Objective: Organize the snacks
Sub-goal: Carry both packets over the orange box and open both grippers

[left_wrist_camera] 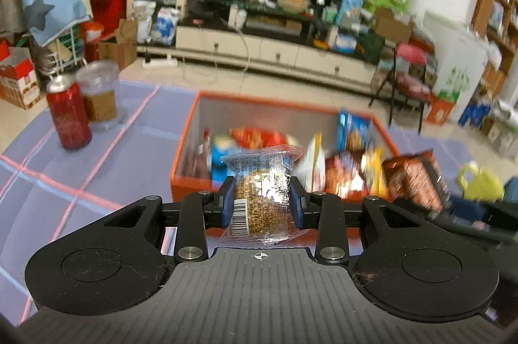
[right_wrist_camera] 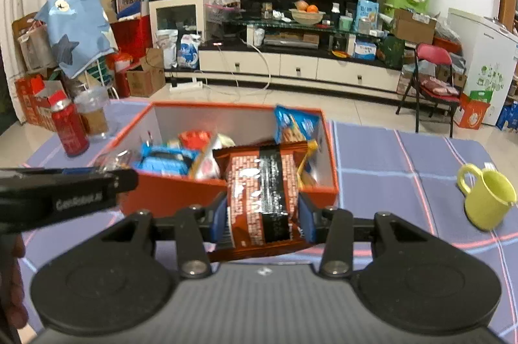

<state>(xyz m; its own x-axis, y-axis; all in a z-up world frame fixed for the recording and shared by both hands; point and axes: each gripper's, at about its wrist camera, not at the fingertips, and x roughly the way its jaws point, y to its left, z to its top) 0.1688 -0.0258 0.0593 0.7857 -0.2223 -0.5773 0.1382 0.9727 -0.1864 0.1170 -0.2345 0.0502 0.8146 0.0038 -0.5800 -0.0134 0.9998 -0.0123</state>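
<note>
My left gripper (left_wrist_camera: pixel 260 203) is shut on a clear-wrapped round seed cake (left_wrist_camera: pixel 261 198) and holds it above the near wall of the orange box (left_wrist_camera: pixel 186 137). My right gripper (right_wrist_camera: pixel 261 213) is shut on a brown and black snack packet (right_wrist_camera: pixel 262 201), held over the near wall of the same orange box (right_wrist_camera: pixel 328 149). The box holds several snack packets, among them a blue biscuit pack (right_wrist_camera: pixel 293 124) and blue wrapped bars (right_wrist_camera: pixel 165 161). The left gripper's body shows as a dark bar (right_wrist_camera: pixel 61 196) in the right wrist view. The brown packet also shows in the left wrist view (left_wrist_camera: pixel 412 179).
The box stands on a purple checked tablecloth (right_wrist_camera: pixel 404 156). A red can (left_wrist_camera: pixel 68 117) and a clear plastic cup (left_wrist_camera: pixel 98 93) stand at the far left. A yellow-green mug (right_wrist_camera: pixel 489 200) stands to the right of the box. A TV stand and clutter lie beyond.
</note>
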